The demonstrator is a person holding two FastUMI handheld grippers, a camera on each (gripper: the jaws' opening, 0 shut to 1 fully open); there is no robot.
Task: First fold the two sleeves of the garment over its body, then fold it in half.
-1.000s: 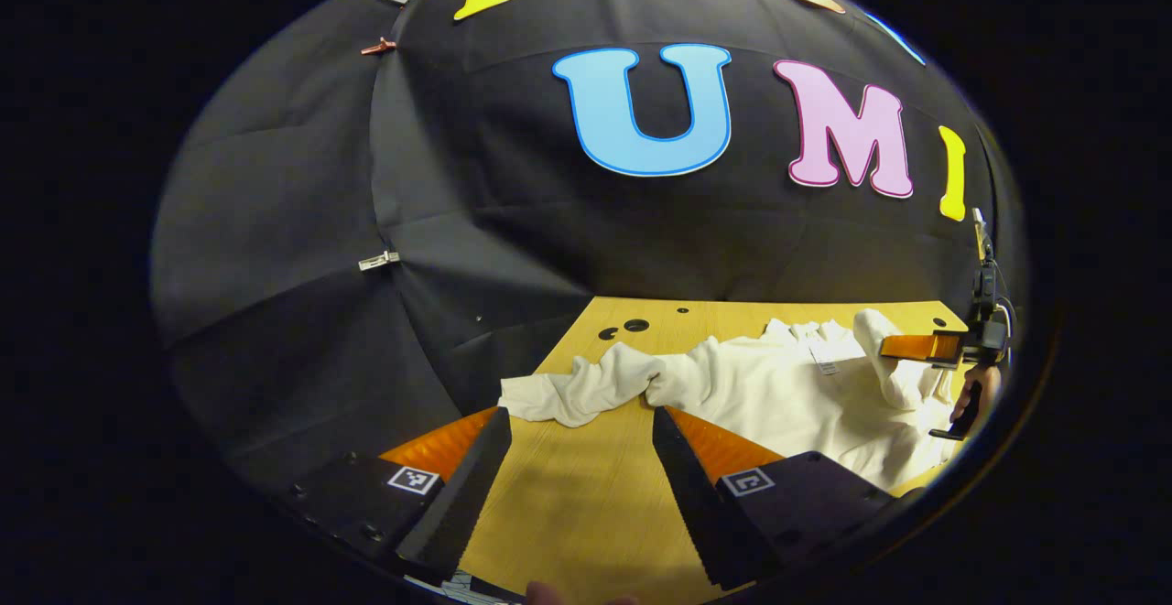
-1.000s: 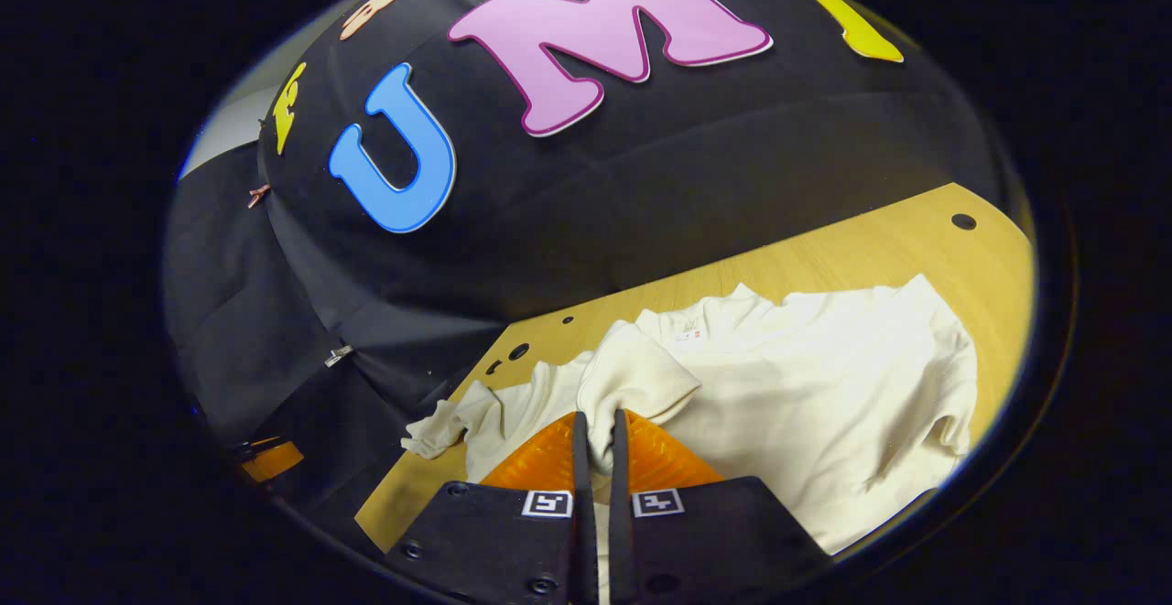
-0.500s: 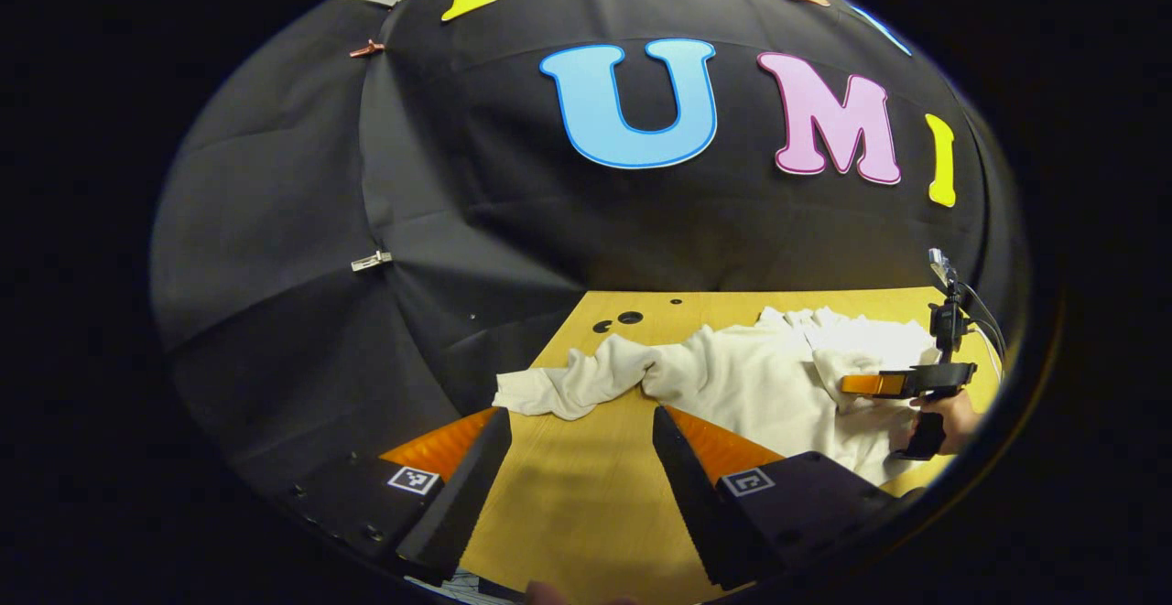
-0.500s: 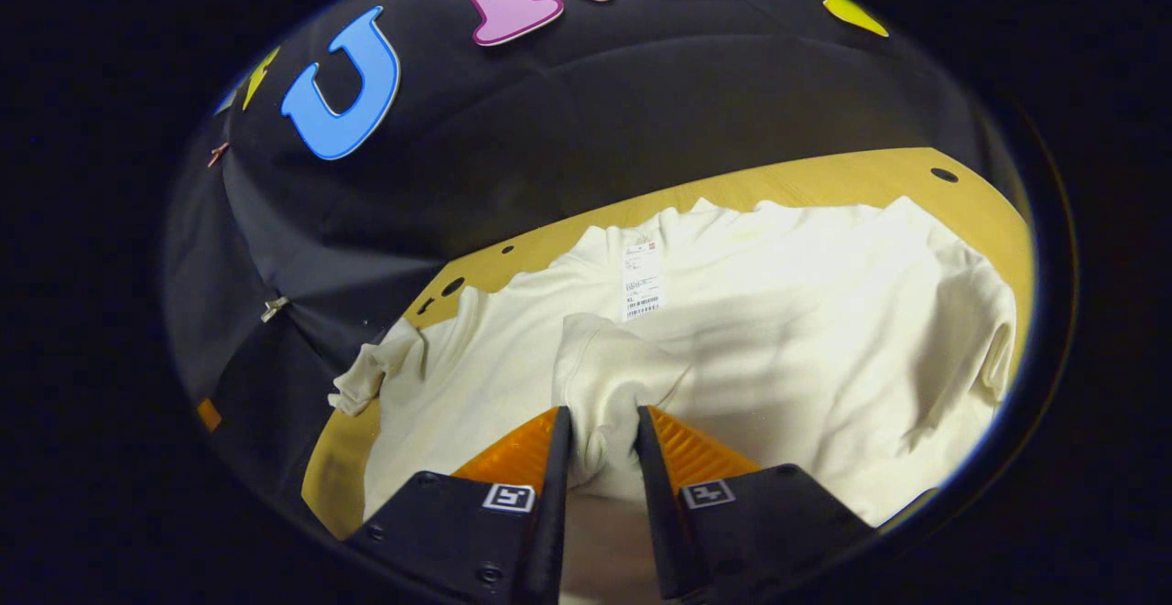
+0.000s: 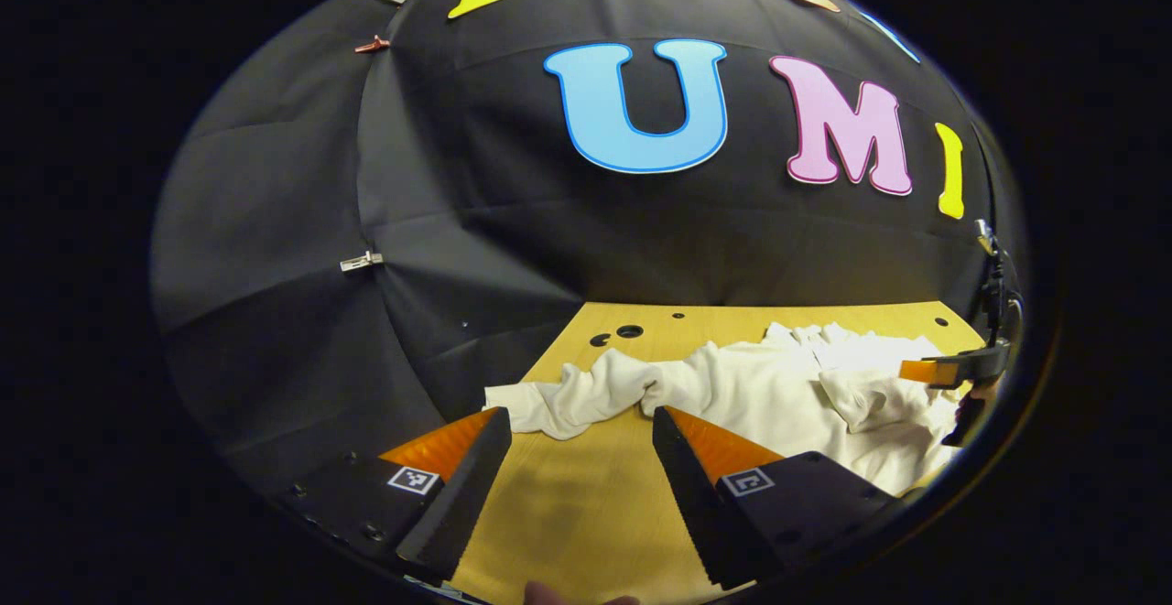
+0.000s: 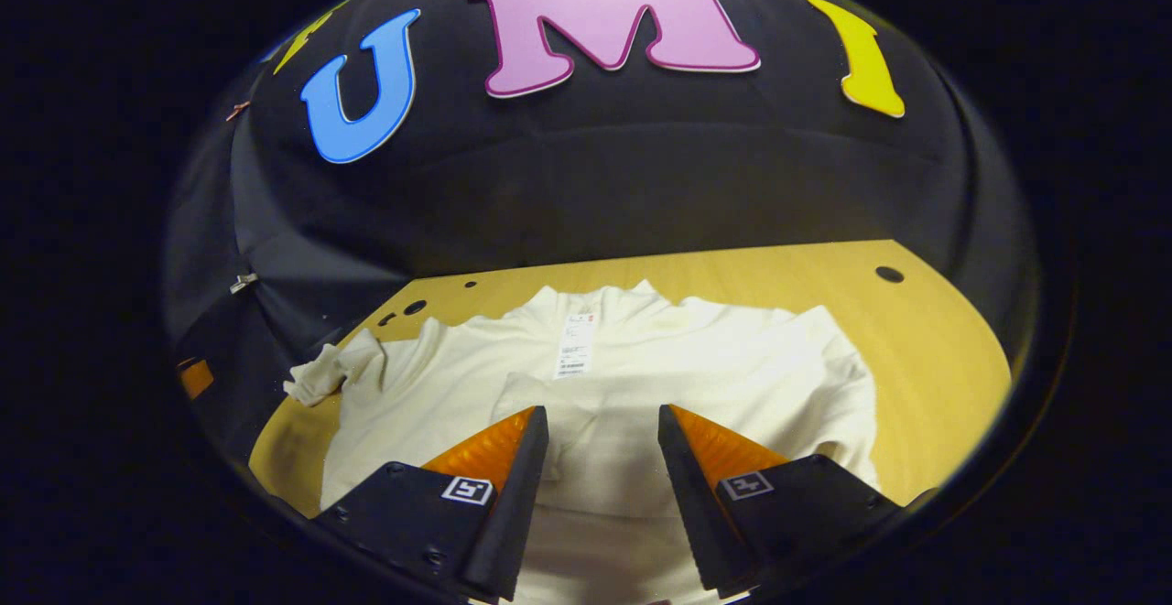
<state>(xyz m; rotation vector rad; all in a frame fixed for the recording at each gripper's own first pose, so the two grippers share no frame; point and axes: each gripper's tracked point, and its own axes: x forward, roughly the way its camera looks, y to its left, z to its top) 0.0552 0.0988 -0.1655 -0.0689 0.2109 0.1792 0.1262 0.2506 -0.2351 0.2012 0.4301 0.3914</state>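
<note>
A cream long-sleeved garment [image 6: 714, 376] lies flat on the wooden table [image 6: 925, 330], collar toward the wall, a paper tag [image 6: 575, 347] at the neck. One sleeve [image 6: 540, 394] rests folded across the body, just ahead of my right gripper [image 6: 600, 422], which hovers open over the cloth and holds nothing. The other sleeve [image 5: 568, 399] trails out sideways, bunched, on the bare wood. My left gripper [image 5: 577, 445] is open a short way in front of that sleeve's cuff, apart from it. In the left gripper view the right gripper [image 5: 952, 369] shows at the far right above the garment [image 5: 778, 385].
Round holes [image 5: 628, 331] pierce the table near the wall. The black cloth wall closes off the back and left. Bare wood [image 5: 568, 513] lies under my left gripper, and more bare wood sits to the right of the garment in the right gripper view.
My right gripper carried the sleeve over the body, opened and let it go, then drew back. The sleeve now lies flat on the body. The left gripper barely moved.
</note>
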